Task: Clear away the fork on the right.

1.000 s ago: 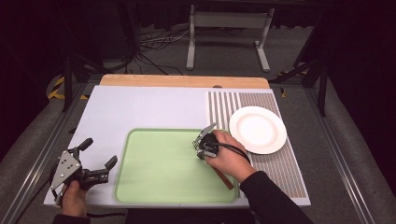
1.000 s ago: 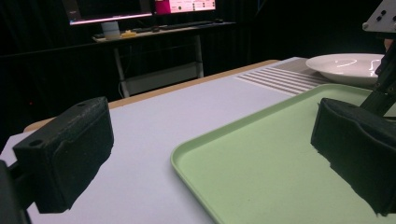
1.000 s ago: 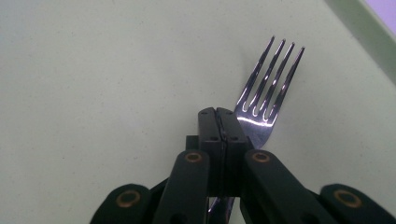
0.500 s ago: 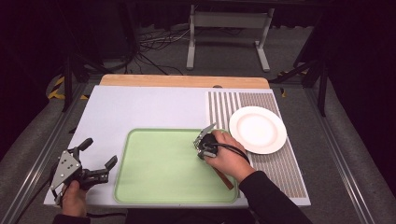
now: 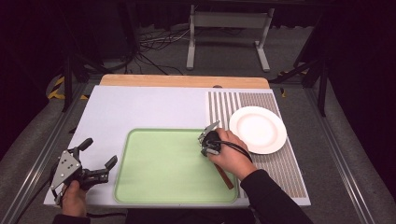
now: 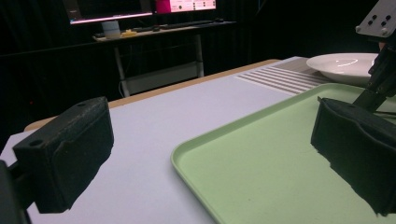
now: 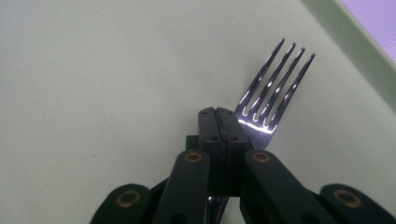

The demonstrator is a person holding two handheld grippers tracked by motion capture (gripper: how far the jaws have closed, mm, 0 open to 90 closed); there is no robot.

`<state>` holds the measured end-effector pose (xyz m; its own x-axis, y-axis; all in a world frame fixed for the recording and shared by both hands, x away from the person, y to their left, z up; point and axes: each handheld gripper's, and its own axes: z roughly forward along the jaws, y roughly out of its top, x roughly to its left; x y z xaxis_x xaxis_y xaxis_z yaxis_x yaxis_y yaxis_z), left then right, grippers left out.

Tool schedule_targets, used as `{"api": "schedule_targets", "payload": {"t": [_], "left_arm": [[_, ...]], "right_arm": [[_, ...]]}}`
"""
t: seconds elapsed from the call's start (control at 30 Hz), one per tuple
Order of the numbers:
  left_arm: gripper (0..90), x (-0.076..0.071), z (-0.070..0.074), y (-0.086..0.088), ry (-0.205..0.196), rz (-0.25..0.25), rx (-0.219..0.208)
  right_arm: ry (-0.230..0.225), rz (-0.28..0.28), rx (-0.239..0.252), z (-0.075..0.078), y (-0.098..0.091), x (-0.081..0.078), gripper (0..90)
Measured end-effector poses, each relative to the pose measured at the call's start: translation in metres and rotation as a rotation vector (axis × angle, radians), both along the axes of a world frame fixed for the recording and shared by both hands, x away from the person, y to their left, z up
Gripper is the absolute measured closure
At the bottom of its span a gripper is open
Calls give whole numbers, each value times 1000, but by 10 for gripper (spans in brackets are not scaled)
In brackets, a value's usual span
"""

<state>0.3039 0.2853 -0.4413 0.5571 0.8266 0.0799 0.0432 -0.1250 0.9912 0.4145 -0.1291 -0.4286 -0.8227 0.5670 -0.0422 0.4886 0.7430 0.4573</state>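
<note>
Pinching a fork [image 7: 273, 88], the right gripper [image 7: 218, 122] has its jaws clamped on the neck, over the right side of the green tray [image 5: 154, 186]. Thin, stiff, slick metal, it may pivot; a hold nearer the handle's middle looks steadier. At lower left of the high view, the left gripper [image 5: 100, 161] stands apart, empty.

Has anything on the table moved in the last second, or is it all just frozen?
Nothing visibly changed. The right claw stays shut on the fork over the green tray, the left claw stays open beside the tray's left edge, and the white plate sits where it was.
</note>
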Motion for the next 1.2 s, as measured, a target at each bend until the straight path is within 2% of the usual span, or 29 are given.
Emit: {"api": "schedule_targets", "payload": {"t": [1.2], "left_arm": [[1,0,-1,0,6,4,-5]], "right_arm": [[-8,-116,-44,3,-31,13,900]]}}
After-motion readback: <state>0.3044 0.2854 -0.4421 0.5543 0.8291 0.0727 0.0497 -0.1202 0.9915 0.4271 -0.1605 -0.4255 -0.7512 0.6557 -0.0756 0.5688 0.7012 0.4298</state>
